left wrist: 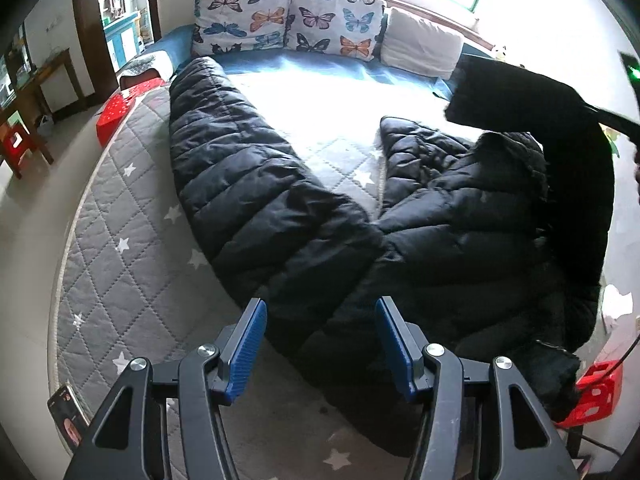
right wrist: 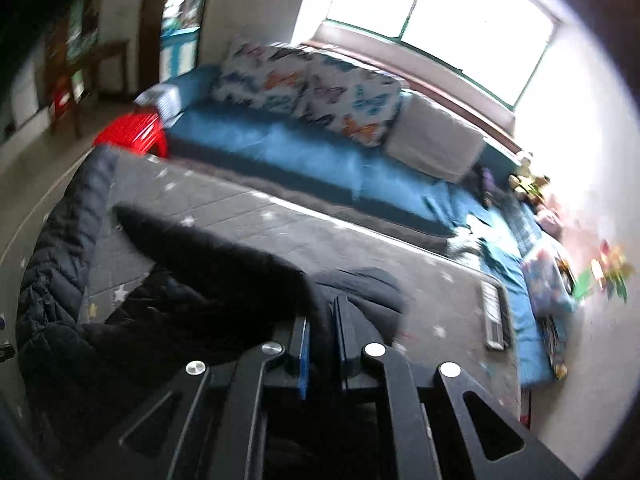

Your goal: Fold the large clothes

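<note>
A large black quilted puffer coat (left wrist: 280, 216) lies spread on the grey star-quilted mattress (left wrist: 132, 240), one long part stretching to the far left and the bulk bunched at the right. My left gripper (left wrist: 320, 344) is open and empty, its blue pads just above the coat's near edge. My right gripper (right wrist: 322, 344) is shut on a black fold of the coat (right wrist: 224, 256) and holds it lifted; in the left wrist view this lifted flap (left wrist: 520, 100) hangs at the upper right. The right wrist view is motion-blurred.
Butterfly cushions (left wrist: 288, 20) and a white pillow (left wrist: 420, 42) line a blue sofa (right wrist: 280, 140) behind the mattress. Red plastic stools (left wrist: 114, 110) (left wrist: 596, 394) stand at both sides. A phone (left wrist: 66, 406) lies at the mattress's near left edge. A wooden table (left wrist: 40, 84) stands far left.
</note>
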Available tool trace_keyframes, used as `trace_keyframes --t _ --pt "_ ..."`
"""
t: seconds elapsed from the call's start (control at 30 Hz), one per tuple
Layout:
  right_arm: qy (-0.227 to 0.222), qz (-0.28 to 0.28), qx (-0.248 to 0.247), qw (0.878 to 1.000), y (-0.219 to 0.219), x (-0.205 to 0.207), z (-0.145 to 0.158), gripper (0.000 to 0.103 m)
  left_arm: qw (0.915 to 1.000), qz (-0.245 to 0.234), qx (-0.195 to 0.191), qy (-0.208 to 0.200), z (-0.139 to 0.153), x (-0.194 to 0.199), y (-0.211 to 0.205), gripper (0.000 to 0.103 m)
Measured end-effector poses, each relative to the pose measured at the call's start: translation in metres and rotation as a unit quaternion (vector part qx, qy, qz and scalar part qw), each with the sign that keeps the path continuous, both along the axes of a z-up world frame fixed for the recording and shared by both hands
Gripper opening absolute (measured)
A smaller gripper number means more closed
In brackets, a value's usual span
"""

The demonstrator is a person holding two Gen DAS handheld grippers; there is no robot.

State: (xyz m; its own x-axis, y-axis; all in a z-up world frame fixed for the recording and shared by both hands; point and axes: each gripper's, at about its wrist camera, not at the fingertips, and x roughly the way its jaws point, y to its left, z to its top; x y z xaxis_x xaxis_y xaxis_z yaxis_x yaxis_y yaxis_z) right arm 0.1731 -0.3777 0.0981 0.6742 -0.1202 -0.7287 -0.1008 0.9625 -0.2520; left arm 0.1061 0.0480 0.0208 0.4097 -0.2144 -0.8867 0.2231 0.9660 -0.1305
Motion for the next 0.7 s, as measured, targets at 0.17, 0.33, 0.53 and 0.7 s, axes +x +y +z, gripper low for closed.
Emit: trace_keyframes --t 0.17,0.33,0.53,0.7 --pt "-0.021 -0.081 0.033 0.996 -0.082 -0.033 0.008 0.012 0.9999 -0.011 0.009 -0.009 0.010 -0.009 -0.018 0.060" --pt "-0.022 -0.186 0.083 0.979 -0.175 -0.078 -0.007 0.012 0.9992 -0.025 0.026 -0.016 0.018 -0.015 -0.038 0.060" --pt "0.027 -0.308 0.088 0.947 -0.259 -0.116 -0.059 0.012 0.9987 -0.031 0.036 -0.016 0.022 -0.015 -0.056 0.060" --pt "0.060 -0.304 0.102 0.945 -0.276 -0.138 -0.088 0.012 0.9978 -0.041 0.052 -0.006 0.018 -0.011 -0.071 0.061"
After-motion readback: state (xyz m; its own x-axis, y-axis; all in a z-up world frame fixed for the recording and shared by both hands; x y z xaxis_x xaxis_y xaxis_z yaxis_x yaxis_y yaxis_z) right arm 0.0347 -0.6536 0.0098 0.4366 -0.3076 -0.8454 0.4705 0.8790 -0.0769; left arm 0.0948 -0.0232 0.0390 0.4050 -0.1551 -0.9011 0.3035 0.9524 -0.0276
